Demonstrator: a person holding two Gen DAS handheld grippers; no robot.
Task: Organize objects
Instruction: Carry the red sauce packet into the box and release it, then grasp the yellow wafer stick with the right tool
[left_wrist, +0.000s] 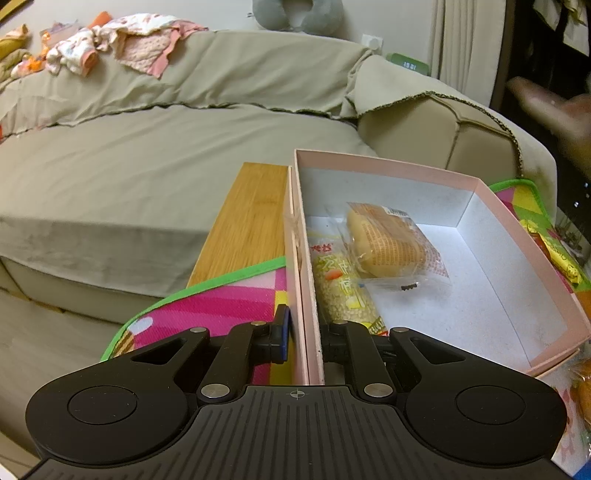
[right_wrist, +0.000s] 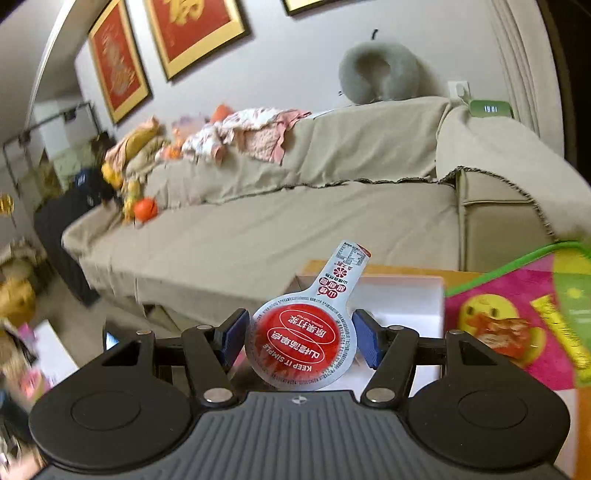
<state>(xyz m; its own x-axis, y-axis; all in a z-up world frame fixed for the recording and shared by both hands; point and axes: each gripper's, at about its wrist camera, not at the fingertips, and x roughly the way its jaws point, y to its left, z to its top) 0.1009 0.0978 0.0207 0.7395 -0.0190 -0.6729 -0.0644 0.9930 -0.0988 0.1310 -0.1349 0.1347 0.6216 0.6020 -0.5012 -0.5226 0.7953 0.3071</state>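
A pink box with a white inside stands on a colourful mat. In it lie a wrapped bread snack and a yellow grain-bar packet. My left gripper is shut on the box's left wall, one finger outside and one inside. In the right wrist view my right gripper is shut on a red-and-white round snack cup with a long tab, held up in the air above the white box inside.
A beige sofa with piled clothes fills the background. A wooden table edge shows beside the box. More wrapped snacks lie on the mat at the right and in the right wrist view.
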